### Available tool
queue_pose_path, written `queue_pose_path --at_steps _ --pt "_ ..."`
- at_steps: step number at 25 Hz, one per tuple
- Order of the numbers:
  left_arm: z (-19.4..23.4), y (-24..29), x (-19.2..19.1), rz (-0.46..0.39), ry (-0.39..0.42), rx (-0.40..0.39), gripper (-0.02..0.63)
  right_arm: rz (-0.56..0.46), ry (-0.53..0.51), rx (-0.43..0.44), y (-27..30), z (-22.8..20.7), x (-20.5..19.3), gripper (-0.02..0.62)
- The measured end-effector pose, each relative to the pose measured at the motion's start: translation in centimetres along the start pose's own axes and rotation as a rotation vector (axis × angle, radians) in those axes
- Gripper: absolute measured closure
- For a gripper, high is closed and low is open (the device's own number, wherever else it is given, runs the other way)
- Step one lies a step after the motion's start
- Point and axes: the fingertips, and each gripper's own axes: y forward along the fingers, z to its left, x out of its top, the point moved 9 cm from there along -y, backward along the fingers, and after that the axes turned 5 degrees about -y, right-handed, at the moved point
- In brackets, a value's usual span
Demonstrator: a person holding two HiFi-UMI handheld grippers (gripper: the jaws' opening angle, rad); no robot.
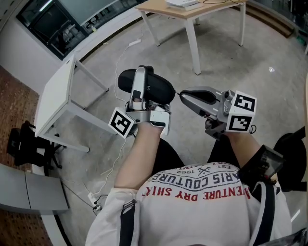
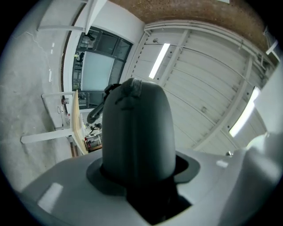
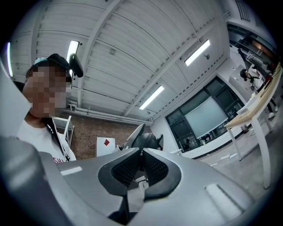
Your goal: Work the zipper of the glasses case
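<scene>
**Glasses case held in mid-air between two hand-held grippers**

The black glasses case (image 1: 159,89) was off any worktop, held up above the concrete floor (image 1: 231,81) in front of the person's lap. The left hand-held gripper (image 1: 142,77) was clamped on it. In the head view one pale finger ran across the top of the case, and in the left gripper view the case's rounded dark body filled the gap between the jaws and stood out past them.

The right hand-held gripper (image 1: 182,94) came in from the person's right, its tip touching the case's near end. Its jaws were drawn together, with the ribbed pads almost meeting. A small pale tab sat pinched between them (it appeared to be the zipper pull (image 3: 140,182), though it was too small to be certain). In the right gripper view the case showed just beyond the tips.

The marker cube (image 1: 121,122) on the left hand-held gripper and the marker cube (image 1: 242,113) on the right faced up toward the head camera. A wooden table (image 1: 192,9) stood well beyond, and a white table (image 1: 53,96) stood off to the left.
</scene>
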Motion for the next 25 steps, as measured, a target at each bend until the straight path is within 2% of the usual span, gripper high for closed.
queue_pose_path --at_steps 5,13,25 --pt "0.7 -0.4 0.1 -0.041 -0.047 0.026 0.354 0.011 -0.007 -0.001 0.2 0.1 -0.4 0.578" --pt "1.0 -0.4 0.2 -0.052 -0.075 0.063 0.353 0.048 -0.049 0.002 0.4 0.3 -0.4 0.589" --pt "1.8 -0.8 0.2 -0.056 -0.102 0.150 0.353 0.147 -0.221 -0.010 0.5 0.9 -0.5 0.595"
